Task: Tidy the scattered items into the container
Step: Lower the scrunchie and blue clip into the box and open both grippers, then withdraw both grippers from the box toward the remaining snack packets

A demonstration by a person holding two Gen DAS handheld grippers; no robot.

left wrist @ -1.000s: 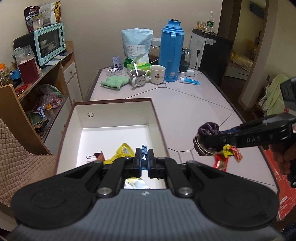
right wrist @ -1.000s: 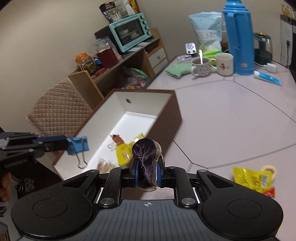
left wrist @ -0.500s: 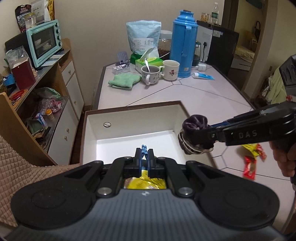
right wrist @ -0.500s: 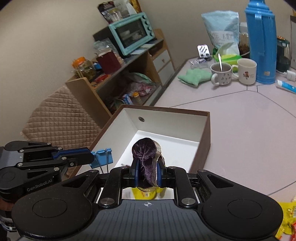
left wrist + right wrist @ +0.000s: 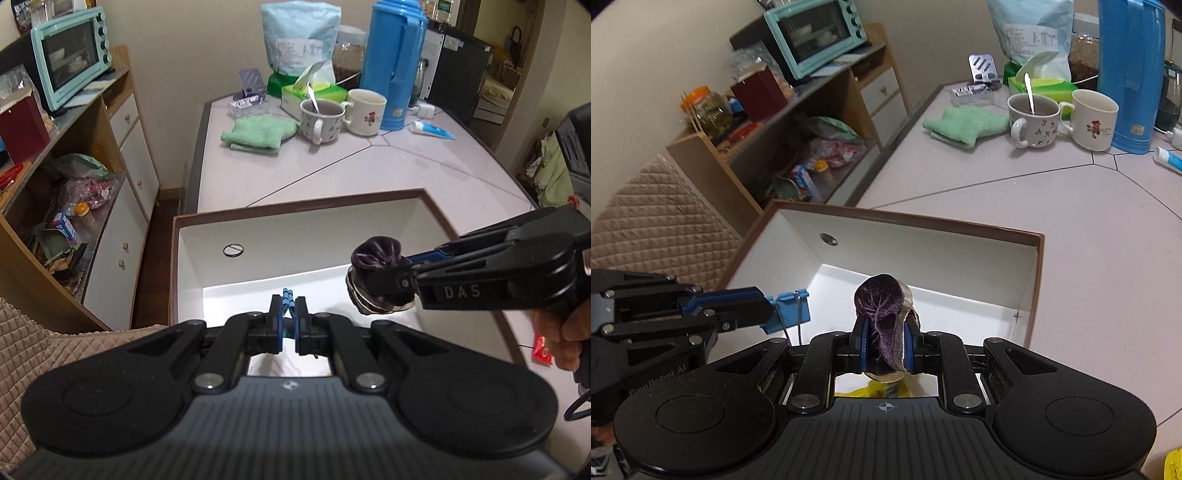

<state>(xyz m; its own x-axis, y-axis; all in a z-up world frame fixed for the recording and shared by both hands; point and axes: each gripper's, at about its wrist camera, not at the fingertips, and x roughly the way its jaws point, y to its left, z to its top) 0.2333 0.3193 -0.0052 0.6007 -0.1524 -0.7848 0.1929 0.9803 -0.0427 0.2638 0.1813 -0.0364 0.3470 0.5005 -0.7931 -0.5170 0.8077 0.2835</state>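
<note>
Right gripper (image 5: 885, 349) clamps purple scrunchie (image 5: 884, 317), left gripper (image 5: 289, 325) pinches blue binder clip (image 5: 788, 308); both over box (image 5: 923, 236); release looks next.

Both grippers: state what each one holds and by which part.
The right gripper pinches the purple scrunchie across its bunched fabric. The left gripper clamps the blue binder clip by its body, wire handles dangling.

You face a plain cream wall (image 5: 192, 40) behind a pale surface (image 5: 388, 170) with thin seam lines. On your left a wooden shelf unit (image 5: 812, 122) carries a mint toaster oven (image 5: 70, 51), with white drawers (image 5: 129, 147) under it. A quilted beige cover (image 5: 661, 229) lies nearer. To the right a doorway (image 5: 506, 70) opens.
</note>
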